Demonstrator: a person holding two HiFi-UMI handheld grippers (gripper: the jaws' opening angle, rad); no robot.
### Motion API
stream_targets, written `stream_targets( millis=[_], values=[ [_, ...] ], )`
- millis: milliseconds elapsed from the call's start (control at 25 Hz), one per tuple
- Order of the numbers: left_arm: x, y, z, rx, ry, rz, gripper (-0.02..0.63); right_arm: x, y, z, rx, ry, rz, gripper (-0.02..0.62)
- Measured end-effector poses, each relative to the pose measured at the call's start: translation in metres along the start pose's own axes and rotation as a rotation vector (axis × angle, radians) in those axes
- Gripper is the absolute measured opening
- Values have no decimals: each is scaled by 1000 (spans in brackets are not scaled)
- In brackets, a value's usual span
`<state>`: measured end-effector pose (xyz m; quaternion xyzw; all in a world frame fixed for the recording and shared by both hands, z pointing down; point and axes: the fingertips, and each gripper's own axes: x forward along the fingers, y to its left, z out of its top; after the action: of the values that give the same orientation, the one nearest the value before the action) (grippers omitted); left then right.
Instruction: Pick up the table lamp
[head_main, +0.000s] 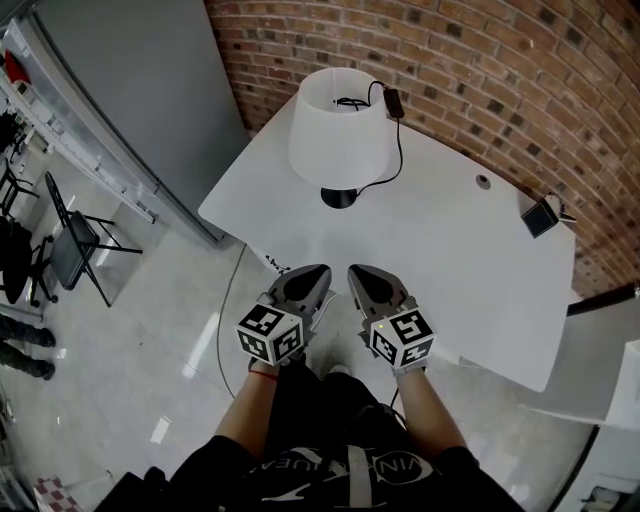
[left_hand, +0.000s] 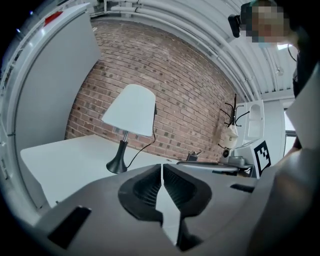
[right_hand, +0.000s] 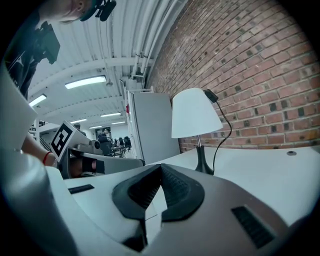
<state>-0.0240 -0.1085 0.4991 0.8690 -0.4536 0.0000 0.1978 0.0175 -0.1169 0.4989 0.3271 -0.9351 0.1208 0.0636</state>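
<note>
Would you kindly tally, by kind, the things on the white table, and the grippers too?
Table lamp: 1
Small dark box: 1
Grippers: 2, the left gripper and the right gripper, both shut and empty
Total: 4

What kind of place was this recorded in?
Probably an office or lab workspace in an industrial-style building: a white table stands against a bare brick wall, exposed pipes and strip lights run overhead, and a black chair stands on glossy floor.

Brick wall behind white table; glossy floor (black chair at left).
</note>
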Motion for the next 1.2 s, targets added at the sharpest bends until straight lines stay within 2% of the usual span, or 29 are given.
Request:
stream_targets(
  millis=[400, 600, 840, 1000, 1200],
  values=[
    [37, 26, 18, -120, -54, -134, 19, 38, -22, 3, -5, -11, -63, 0],
    [56, 50, 33, -286, -116, -231, 20, 61, -34, 4, 0, -4, -103, 0],
    [75, 73, 42, -337, -85, -331, 21, 90, -44, 2, 20, 26, -141, 0],
    [86, 87, 55, -403, -125, -409, 50, 106, -54, -4, 25, 46, -162, 0],
    [91, 92, 69, -455, -204, -547, 113, 112, -63, -16, 29, 80, -177, 0]
  ],
)
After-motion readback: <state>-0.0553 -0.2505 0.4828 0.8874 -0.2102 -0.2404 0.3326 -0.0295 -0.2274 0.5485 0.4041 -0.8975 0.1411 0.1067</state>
